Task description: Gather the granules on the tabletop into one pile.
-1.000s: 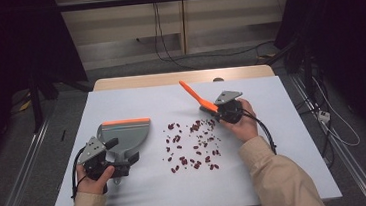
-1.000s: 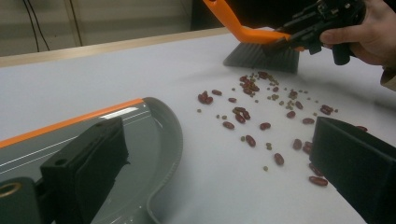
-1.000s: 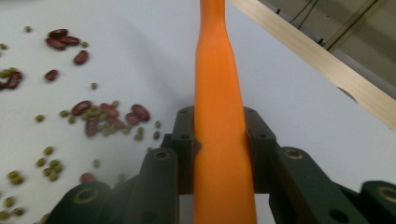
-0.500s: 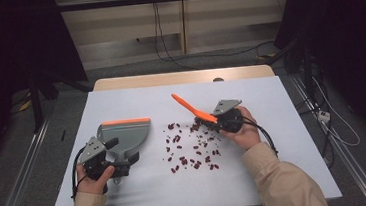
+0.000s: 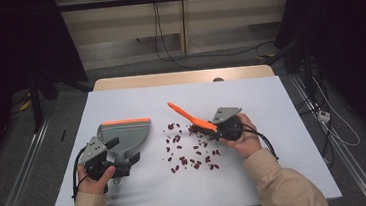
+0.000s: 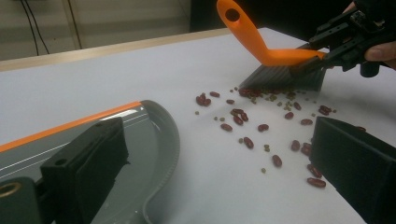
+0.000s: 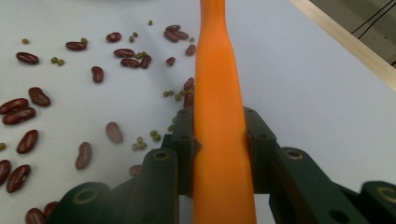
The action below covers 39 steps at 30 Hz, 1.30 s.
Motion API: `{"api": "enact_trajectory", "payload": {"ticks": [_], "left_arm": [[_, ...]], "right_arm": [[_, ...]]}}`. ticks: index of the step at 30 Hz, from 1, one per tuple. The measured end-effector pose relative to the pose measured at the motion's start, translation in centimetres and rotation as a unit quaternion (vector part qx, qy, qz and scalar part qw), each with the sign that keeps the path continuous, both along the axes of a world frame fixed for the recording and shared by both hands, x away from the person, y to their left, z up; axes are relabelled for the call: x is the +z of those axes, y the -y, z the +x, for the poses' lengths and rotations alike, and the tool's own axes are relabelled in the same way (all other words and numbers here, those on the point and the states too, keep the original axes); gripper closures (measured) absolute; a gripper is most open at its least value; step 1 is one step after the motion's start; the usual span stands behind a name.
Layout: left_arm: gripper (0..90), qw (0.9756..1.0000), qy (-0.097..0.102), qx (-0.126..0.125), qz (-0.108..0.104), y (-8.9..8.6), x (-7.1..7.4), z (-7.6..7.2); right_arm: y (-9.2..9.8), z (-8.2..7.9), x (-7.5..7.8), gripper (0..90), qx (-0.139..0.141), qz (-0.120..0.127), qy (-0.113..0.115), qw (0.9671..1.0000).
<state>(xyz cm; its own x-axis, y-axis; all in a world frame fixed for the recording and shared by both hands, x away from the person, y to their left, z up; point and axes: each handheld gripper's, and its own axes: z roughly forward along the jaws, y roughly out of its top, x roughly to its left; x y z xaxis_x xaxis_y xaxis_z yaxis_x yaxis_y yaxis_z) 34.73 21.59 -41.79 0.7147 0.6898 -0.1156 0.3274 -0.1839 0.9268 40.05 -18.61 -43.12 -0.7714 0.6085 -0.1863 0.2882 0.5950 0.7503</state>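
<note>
While the right tongs (image 5: pixel 212 129) clamp tight on the orange handle of a small brush (image 5: pixel 191 117), its dark bristles rest on the white desk (image 5: pixel 283 124) at the far right edge of the scattered beans (image 5: pixel 190 150) (red ones mixed with tiny green ones). Left of the beans, well apart from the brush, lies the grey dustpan (image 5: pixel 123 136); the left tongs (image 5: pixel 118 161) appear closed on its handle, orange lip facing away from the person.
</note>
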Motion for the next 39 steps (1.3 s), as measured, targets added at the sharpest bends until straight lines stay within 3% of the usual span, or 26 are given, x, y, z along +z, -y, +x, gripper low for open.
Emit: {"api": "enact_trajectory", "payload": {"ticks": [30,39], "left_arm": [[3.9,1.0,0.004,-0.005,0.004,0.3,0.0,0.0],[3.9,1.0,0.004,-0.005,0.0,0.3,0.1,0.0]], "right_arm": [[-1.6,-2.7,0.1,71.4,0.029,0.007,0.006,0.9995],[-1.4,-1.8,1.0,71.4,0.025,0.038,0.018,0.9988]]}}
